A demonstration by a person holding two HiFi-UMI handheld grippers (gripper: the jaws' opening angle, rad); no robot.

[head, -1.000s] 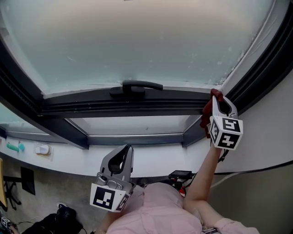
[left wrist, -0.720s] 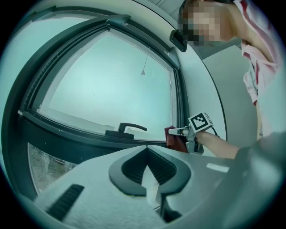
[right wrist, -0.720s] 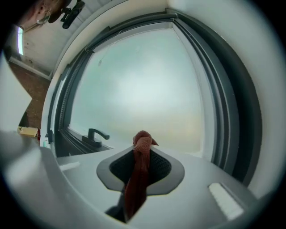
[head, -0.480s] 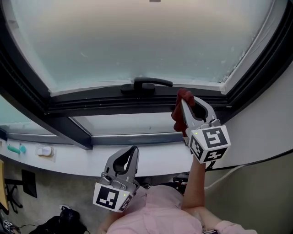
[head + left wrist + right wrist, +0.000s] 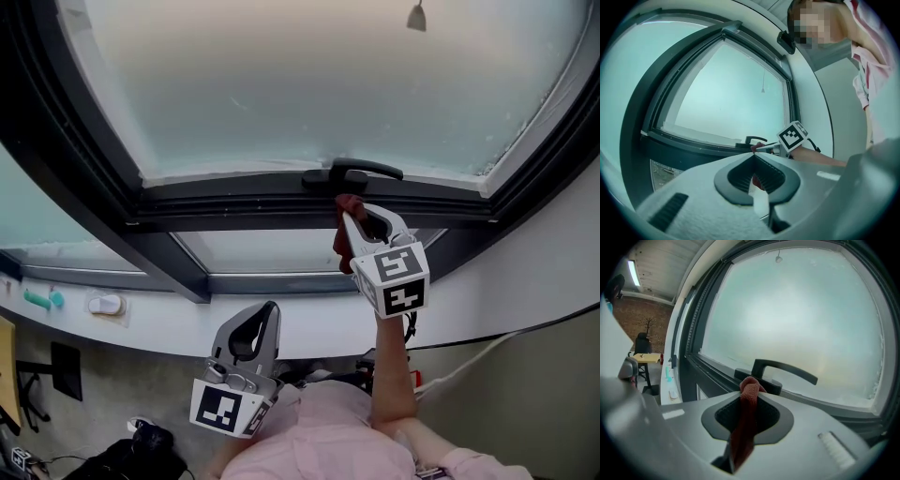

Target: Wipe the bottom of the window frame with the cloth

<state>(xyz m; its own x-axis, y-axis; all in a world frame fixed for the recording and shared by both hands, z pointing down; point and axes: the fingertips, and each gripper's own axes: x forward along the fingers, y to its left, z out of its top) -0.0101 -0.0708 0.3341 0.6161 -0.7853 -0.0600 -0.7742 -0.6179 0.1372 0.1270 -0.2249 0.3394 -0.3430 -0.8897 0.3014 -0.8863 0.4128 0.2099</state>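
Observation:
My right gripper (image 5: 349, 208) is shut on a dark red cloth (image 5: 345, 230). Its tip presses the cloth against the dark bottom rail of the window frame (image 5: 244, 211), just below the black window handle (image 5: 361, 172). In the right gripper view the cloth (image 5: 746, 420) runs between the closed jaws, with the handle (image 5: 780, 370) right behind it. My left gripper (image 5: 264, 312) hangs low near the person's chest, shut and holding nothing. From the left gripper view the right gripper's marker cube (image 5: 792, 136) and the cloth (image 5: 756, 146) show at the frame.
A white sill (image 5: 141, 323) runs below the frame, with a small teal object (image 5: 39, 300) and a white object (image 5: 105, 305) on it at the left. A white wall (image 5: 534, 262) stands at the right. A cable (image 5: 497, 352) hangs by the right arm.
The right gripper has slid the cloth leftwards along the bottom rail, from the right corner to under the handle. The left gripper has stayed put.

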